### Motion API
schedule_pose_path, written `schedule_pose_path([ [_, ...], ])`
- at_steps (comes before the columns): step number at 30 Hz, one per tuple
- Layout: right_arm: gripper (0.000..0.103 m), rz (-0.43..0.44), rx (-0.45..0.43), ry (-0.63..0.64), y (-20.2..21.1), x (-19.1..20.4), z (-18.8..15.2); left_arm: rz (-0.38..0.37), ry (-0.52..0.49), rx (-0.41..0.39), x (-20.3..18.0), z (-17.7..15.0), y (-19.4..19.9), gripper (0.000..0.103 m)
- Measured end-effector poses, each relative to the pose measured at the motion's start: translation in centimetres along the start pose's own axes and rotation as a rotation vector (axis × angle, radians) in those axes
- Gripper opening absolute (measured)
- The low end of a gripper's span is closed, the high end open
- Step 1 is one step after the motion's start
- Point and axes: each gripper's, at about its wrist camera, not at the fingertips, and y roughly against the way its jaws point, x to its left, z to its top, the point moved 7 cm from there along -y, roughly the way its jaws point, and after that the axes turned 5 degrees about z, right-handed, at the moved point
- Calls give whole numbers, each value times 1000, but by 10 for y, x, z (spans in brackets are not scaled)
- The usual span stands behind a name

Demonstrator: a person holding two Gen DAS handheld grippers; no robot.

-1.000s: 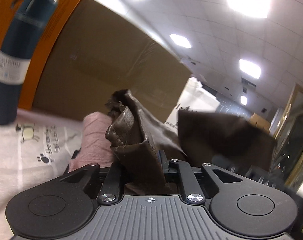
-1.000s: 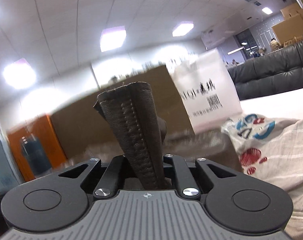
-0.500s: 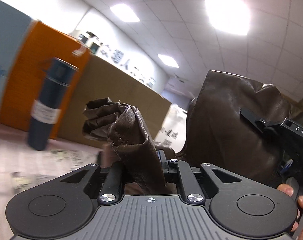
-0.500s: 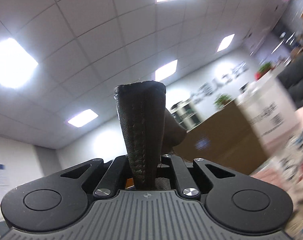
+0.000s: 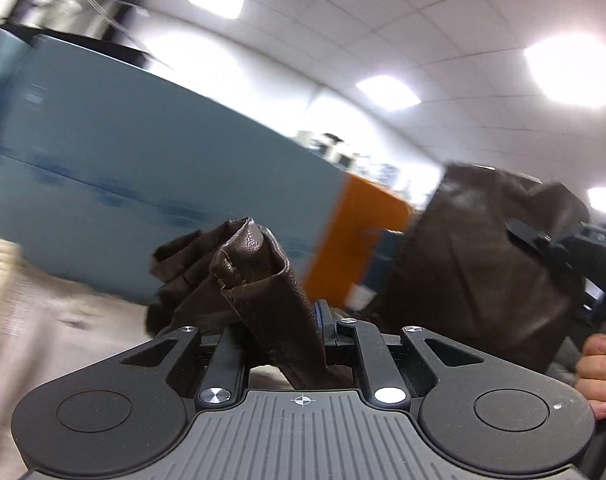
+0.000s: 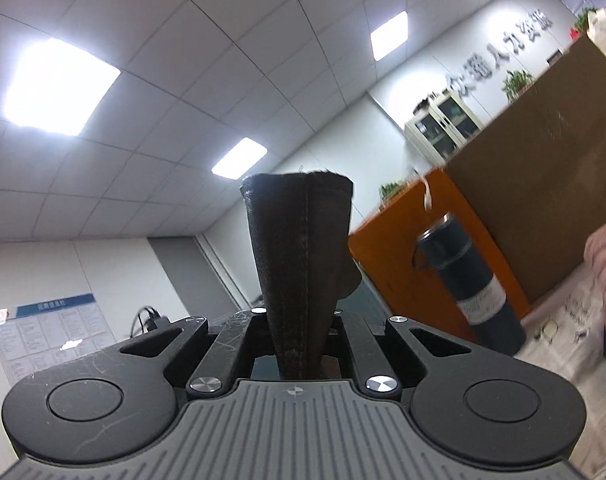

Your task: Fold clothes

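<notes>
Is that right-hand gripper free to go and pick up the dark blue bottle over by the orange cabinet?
Probably not as things stand. The right gripper has its jaws shut on the brown leather garment, held up in the air. The dark blue bottle stands unobstructed by the orange cabinet, but the garment would have to go first.

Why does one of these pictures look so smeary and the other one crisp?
Left wrist view: the blue wall and orange cabinet streak with motion blur; the brown leather garment stays sharp. Right wrist view: mostly crisp, ceiling lights glaring, lines bent by fisheye, only the dark bottle slightly blurred.
</notes>
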Motion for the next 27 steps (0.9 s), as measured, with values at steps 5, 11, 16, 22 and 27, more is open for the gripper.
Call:
schedule_pose_path([
  [5,5,-129,112,-42,11,-40,-38,94,-10,83,43,-8,22,13],
  [11,6,-350,265,-18,64,-93,-74,120,-25,231,63,-30,34,16],
  [16,35,-454,381,52,90,-122,-83,132,-48,330,84,-63,37,36],
  [22,74,-554,394,276,114,-128,-59,271,-88,230,114,-41,59,76],
  [27,86,-440,438,411,94,-118,-47,201,9,166,126,0,53,85],
])
